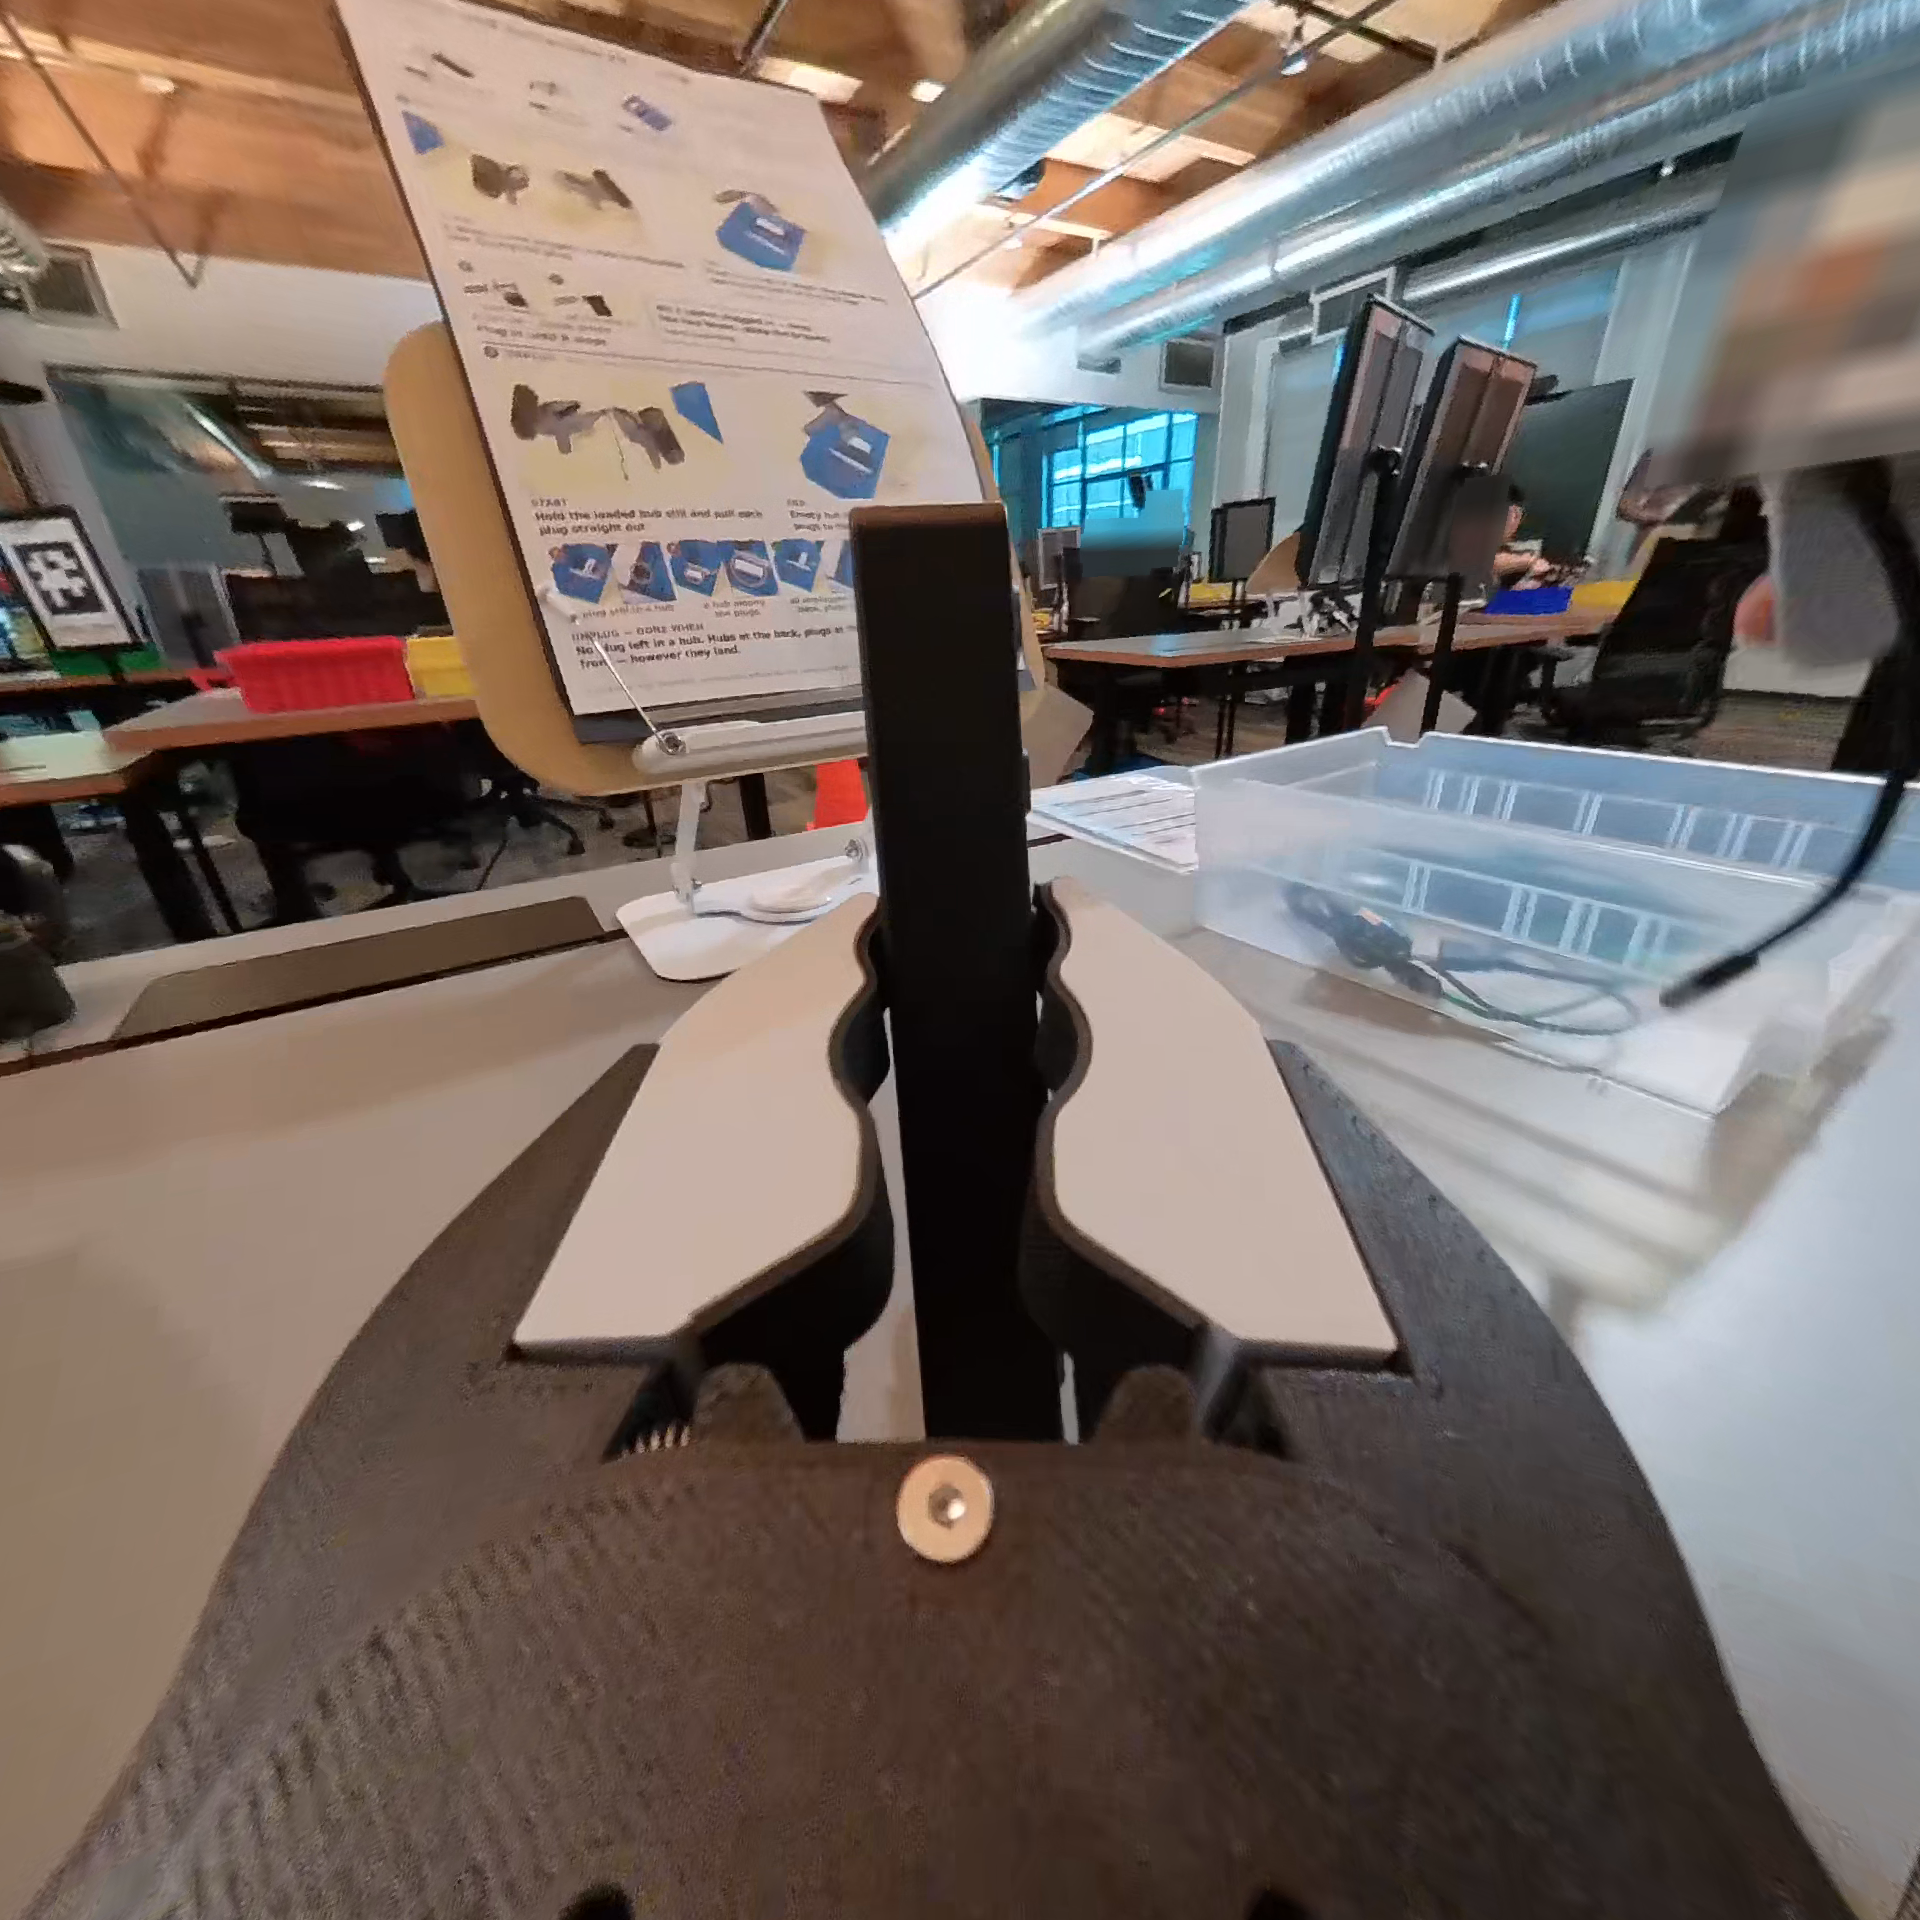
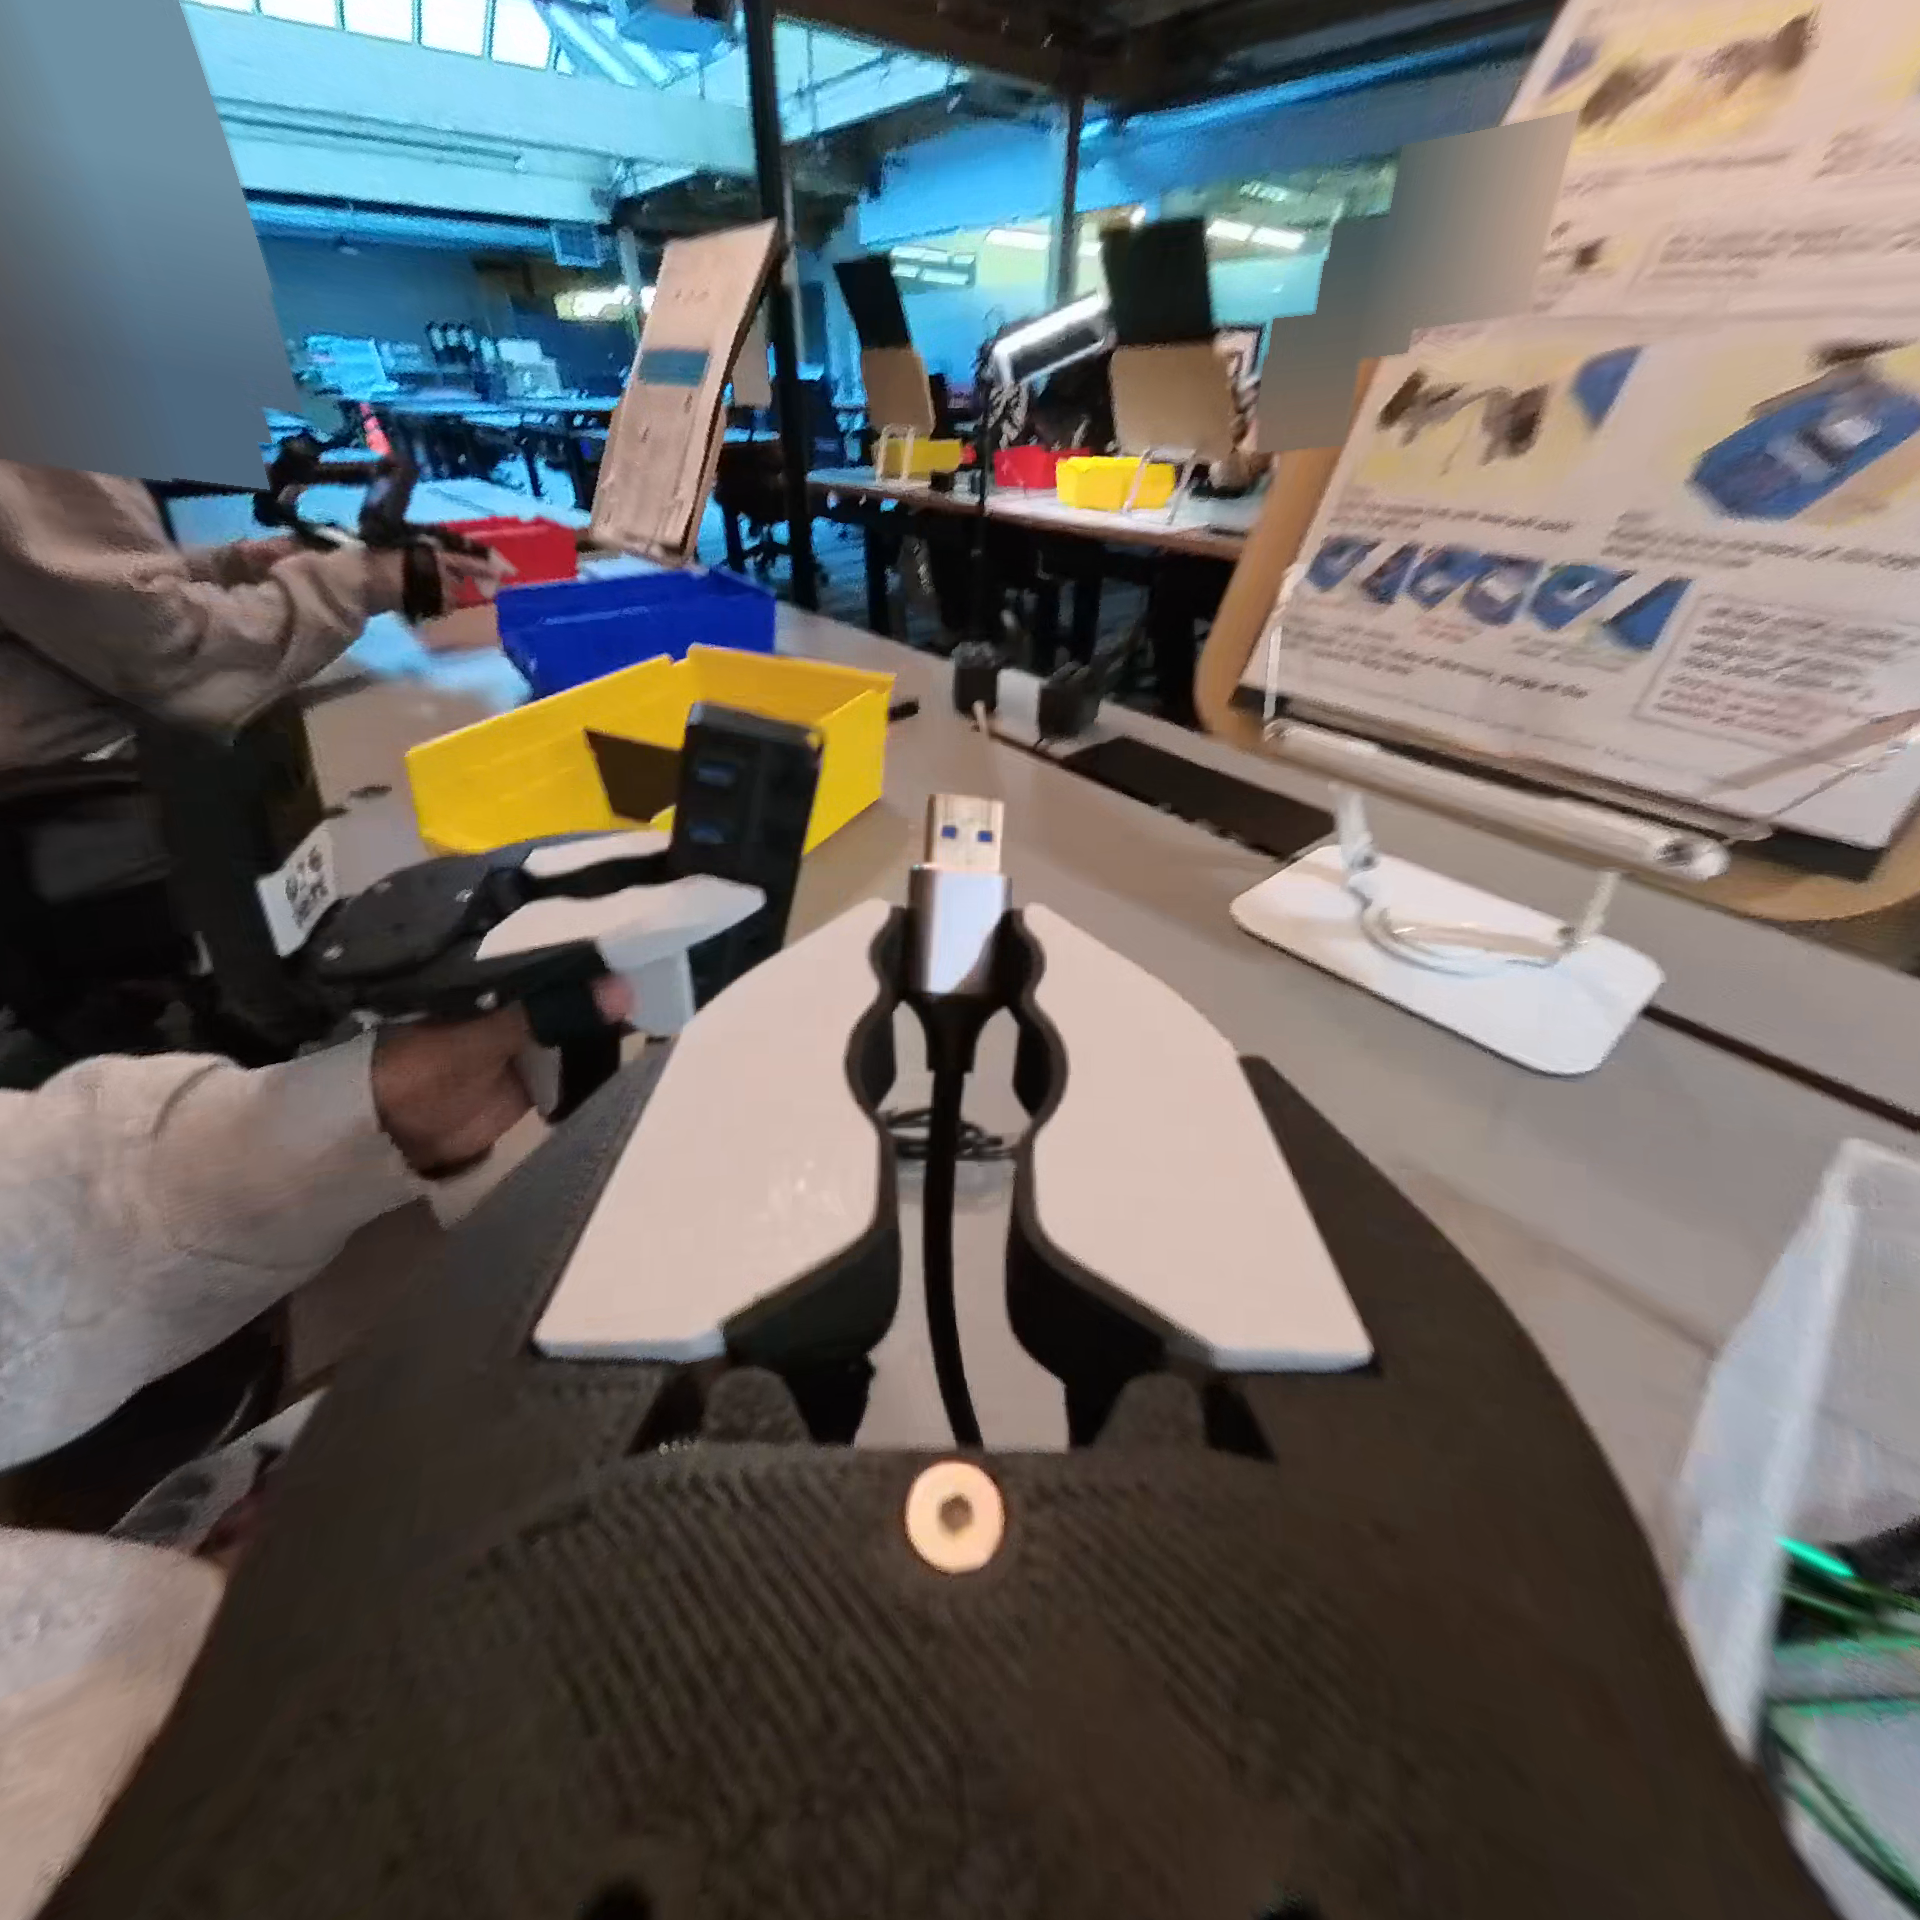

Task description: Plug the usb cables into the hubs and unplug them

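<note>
The left claw (image 1: 951,997) is closed on an upright black USB hub (image 1: 940,831); the right claw (image 2: 958,977) is clamped on a silver USB plug (image 2: 962,862) pointing up and away, its black cable (image 2: 951,1247) trailing back. Plug and hub are well apart, the hub off to the left. Likely trouble: the plug meets a port skewed or flipped and jams, or slips in the grip. The ports are hidden in the left wrist view; the clear bin (image 1: 1558,831) on the right holds tangled cables, hard to make out

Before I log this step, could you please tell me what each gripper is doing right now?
Left gripper: closed on the black USB hub, held upright.
Right gripper: closed on the USB cable, plug pointing forward.
</note>
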